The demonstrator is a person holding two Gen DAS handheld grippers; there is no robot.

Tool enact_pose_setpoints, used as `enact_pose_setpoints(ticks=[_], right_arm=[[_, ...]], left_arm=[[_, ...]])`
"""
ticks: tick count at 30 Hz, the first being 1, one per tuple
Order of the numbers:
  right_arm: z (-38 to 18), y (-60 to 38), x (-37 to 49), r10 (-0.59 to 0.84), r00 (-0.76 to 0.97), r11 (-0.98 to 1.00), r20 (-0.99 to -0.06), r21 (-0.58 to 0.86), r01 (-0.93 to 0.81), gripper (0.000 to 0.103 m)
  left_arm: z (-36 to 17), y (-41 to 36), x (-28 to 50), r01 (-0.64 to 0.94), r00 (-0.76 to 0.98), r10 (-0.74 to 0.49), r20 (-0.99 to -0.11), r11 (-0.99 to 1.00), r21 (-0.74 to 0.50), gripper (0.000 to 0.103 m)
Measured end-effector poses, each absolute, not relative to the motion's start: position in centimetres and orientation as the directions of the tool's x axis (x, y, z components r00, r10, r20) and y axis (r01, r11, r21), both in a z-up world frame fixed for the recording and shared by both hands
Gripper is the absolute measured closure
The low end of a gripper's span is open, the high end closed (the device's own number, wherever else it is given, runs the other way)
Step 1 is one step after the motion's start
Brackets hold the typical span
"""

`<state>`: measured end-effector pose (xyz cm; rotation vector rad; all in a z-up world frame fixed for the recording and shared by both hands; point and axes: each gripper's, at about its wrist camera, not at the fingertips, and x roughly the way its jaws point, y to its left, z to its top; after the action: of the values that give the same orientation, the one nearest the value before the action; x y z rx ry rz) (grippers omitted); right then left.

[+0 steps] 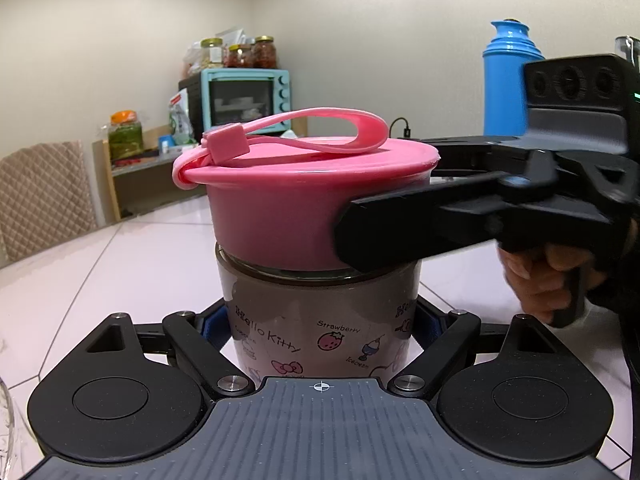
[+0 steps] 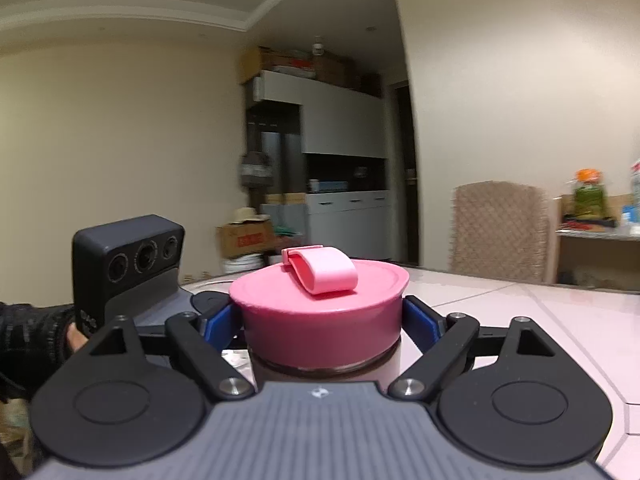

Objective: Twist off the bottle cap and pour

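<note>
A glass Hello Kitty bottle (image 1: 320,320) with brown liquid stands upright on the white tiled table (image 1: 120,272). A wide pink screw cap (image 1: 304,208) with a pink carry loop sits on it. My left gripper (image 1: 320,332) is shut on the bottle body, blue pads on both sides. My right gripper (image 2: 322,320) is shut on the pink cap (image 2: 320,316), a blue pad on each side; in the left wrist view its black finger (image 1: 420,228) reaches in from the right. The bottle's glass neck (image 2: 320,368) shows below the cap.
A blue thermos (image 1: 510,80) stands behind on the right. A teal toaster oven (image 1: 248,100) with jars on top and a shelf sit by the far wall. A quilted chair (image 2: 500,232) stands at the table's far edge. A glass rim (image 1: 6,432) shows at lower left.
</note>
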<state>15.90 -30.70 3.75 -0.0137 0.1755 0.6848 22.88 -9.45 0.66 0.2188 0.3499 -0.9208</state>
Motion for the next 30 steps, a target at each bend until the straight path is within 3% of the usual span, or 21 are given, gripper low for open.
enact_pose_setpoints(ticks=[15, 18, 22, 30], right_arm=[[3.5, -25.3, 13.3, 0.300, 0.936, 0.952, -0.185, -0.005, -0.306, 0.007], [3.3, -24.9, 13.3, 0.284, 0.941, 0.957, -0.185, -0.005, -0.290, 0.008], [3.0, -24.5, 12.9, 0.276, 0.943, 0.959, -0.186, -0.006, -0.282, 0.018], [3.0, -25.6, 13.1, 0.360, 0.914, 0.930, -0.186, -0.007, -0.368, 0.018]], left_arm=[[0.7, -9.5, 22.7, 0.807, 0.555, -0.737, -0.386, 0.589, 0.035, 0.013], [0.7, -9.5, 22.8, 0.808, 0.554, -0.737, -0.386, 0.589, 0.035, 0.013], [0.7, -9.5, 22.8, 0.808, 0.554, -0.738, -0.386, 0.589, 0.034, 0.013], [0.7, -9.5, 22.8, 0.808, 0.554, -0.737, -0.386, 0.589, 0.035, 0.013]])
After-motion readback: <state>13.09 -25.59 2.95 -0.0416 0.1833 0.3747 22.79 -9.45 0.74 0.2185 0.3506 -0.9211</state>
